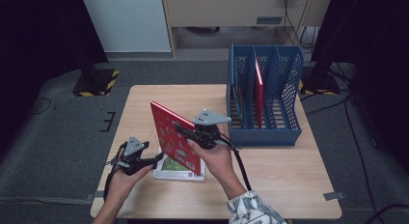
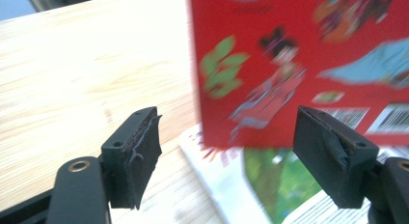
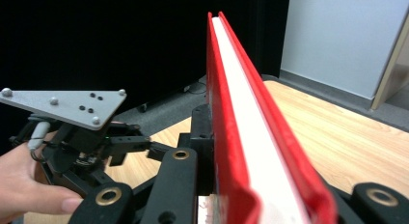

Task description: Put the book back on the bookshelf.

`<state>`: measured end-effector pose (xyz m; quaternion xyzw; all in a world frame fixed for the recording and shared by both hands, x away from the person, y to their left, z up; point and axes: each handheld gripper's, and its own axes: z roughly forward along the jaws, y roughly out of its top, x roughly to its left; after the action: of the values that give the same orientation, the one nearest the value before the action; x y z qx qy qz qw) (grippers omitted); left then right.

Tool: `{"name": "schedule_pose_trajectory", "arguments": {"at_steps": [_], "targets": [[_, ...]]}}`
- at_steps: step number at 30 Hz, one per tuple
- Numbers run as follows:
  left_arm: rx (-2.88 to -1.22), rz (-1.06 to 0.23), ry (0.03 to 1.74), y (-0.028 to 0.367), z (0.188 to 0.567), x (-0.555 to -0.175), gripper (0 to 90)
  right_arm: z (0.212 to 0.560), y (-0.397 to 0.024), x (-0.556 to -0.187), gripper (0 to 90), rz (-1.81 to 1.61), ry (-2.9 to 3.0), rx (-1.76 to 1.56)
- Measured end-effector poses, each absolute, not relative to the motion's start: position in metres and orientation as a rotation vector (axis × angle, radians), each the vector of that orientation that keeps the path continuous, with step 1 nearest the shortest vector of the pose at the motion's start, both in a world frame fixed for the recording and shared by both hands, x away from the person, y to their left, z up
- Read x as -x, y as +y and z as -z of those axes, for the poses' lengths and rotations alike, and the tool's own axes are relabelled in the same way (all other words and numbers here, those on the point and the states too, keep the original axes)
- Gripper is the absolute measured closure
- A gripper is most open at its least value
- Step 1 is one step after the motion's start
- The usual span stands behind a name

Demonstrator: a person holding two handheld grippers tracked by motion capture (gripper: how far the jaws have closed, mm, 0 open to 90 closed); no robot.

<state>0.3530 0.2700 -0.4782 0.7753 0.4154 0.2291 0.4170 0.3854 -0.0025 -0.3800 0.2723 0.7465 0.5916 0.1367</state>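
Forearms come in from the near edge of the counter (image 1: 289, 185), a patterned sleeve (image 1: 253, 209) on the right one. At the left, the left tool (image 1: 153, 161) rests released, its 2 jaws apart with nothing between them, aimed at the red book (image 1: 174, 137) just to its right. Under that book a second book (image 1: 179, 170) with a green cover lies flat on the counter. The right tool (image 1: 181, 130) is clenched on the red book's upper edge, holding it upright and tilted, its lower edge at the flat book. The red book's long axis runs from far-left to near-right, its printed cover facing the left tool. Further right stands the blue file rack (image 1: 289, 74), holding 1 red book (image 1: 259, 91) upright in a middle slot. Judging from this, the red book lies left of the rack, and the right hand is the nearer one for carrying it there.
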Motion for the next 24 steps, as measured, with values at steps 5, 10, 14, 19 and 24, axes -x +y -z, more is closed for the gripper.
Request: {"name": "schedule_pose_trajectory", "arguments": {"at_steps": [5,10,14,19,24], "targets": [[-1.976,-0.616,1.067,0.285,0.481,-0.351,23.4,0.377,-0.008,-0.386,79.7,-1.701,2.136,-0.786],[-2.004,-0.641,1.112,0.295,0.489,-0.355,23.3,0.376,-0.014,-0.387,79.7,-1.698,2.116,-0.797],[-2.015,-0.635,1.141,0.299,0.496,-0.358,22.2,0.374,-0.023,-0.389,79.7,-1.699,2.090,-0.818],[-2.023,-0.607,1.164,0.301,0.500,-0.360,16.3,0.372,-0.032,-0.391,79.7,-1.700,2.060,-0.847],[-2.020,-0.618,1.195,0.303,0.502,-0.361,8.2,0.369,-0.039,-0.392,79.7,-1.696,2.039,-0.855]]}}
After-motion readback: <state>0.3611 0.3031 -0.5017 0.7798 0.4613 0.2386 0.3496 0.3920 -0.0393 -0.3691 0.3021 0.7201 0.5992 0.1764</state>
